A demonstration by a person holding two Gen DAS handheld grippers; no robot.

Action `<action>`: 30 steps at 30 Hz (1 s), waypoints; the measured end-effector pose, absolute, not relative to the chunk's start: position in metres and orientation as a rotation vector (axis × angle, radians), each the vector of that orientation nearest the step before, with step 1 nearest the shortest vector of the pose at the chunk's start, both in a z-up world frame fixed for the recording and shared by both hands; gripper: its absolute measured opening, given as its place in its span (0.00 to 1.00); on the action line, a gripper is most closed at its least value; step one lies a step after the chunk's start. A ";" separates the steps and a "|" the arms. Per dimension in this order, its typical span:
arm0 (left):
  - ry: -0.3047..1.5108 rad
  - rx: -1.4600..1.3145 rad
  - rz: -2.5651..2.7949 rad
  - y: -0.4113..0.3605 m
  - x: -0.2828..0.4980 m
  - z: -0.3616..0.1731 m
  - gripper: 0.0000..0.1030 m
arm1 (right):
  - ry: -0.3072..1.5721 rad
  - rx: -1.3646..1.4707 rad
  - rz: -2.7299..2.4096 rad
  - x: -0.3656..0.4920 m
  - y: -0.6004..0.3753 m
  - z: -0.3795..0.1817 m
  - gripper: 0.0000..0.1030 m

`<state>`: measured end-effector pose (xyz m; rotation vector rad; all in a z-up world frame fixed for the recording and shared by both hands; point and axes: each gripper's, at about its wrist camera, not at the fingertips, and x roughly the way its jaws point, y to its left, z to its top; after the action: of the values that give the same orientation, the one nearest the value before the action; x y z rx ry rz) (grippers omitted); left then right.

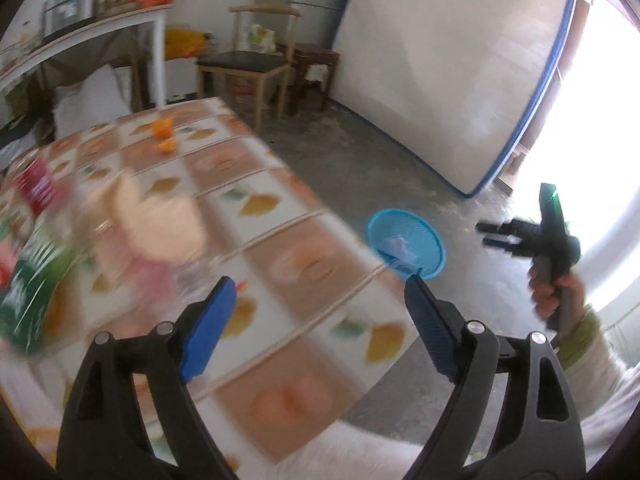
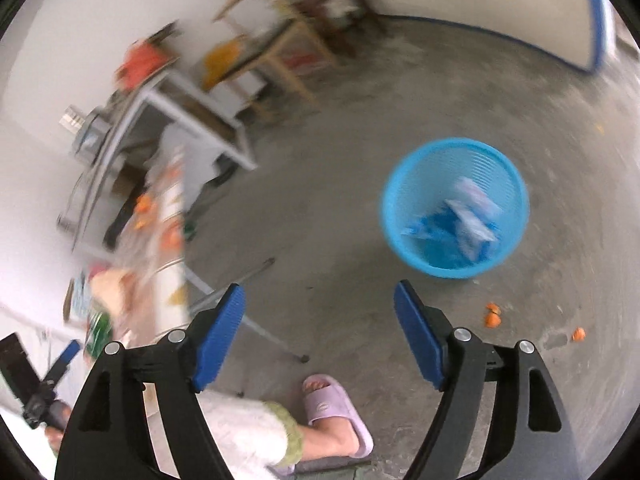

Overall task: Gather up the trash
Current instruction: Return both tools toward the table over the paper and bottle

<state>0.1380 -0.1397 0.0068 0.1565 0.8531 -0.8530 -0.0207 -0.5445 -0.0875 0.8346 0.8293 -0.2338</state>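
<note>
Trash [image 2: 468, 216], crumpled wrappers, lies in blue mesh basket [image 2: 404, 216] on open floor [image 2: 340, 200]; both grippers' fingers [image 2: 218, 332] spread wide, empty.

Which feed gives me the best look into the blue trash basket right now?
The right wrist view: the blue basket sits whole on the floor, its wrappers visible inside. The left wrist view shows it smaller, partly cut off by the table edge.

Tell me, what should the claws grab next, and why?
Probably the left claw should reach for the orange peel bits on the table. Both claws are open and empty, the blue basket already holds wrappers, and that peel is still lying out. More bits wait on the floor.
</note>
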 end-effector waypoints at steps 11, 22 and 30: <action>0.784 0.086 -0.694 -0.041 0.123 -0.008 0.80 | 0.895 0.698 0.192 0.113 -0.395 -0.005 0.75; 0.769 -0.044 -0.651 0.006 0.131 -0.020 0.80 | 1.219 0.882 0.262 0.256 -0.272 -0.030 0.75; 0.758 -0.096 -0.668 0.023 0.132 -0.024 0.81 | 1.396 0.981 0.131 0.307 -0.250 -0.059 0.79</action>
<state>0.1323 0.0232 -0.0240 -0.0964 0.7579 -0.6683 0.3075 -0.2497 -0.0588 0.9806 1.3958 0.1309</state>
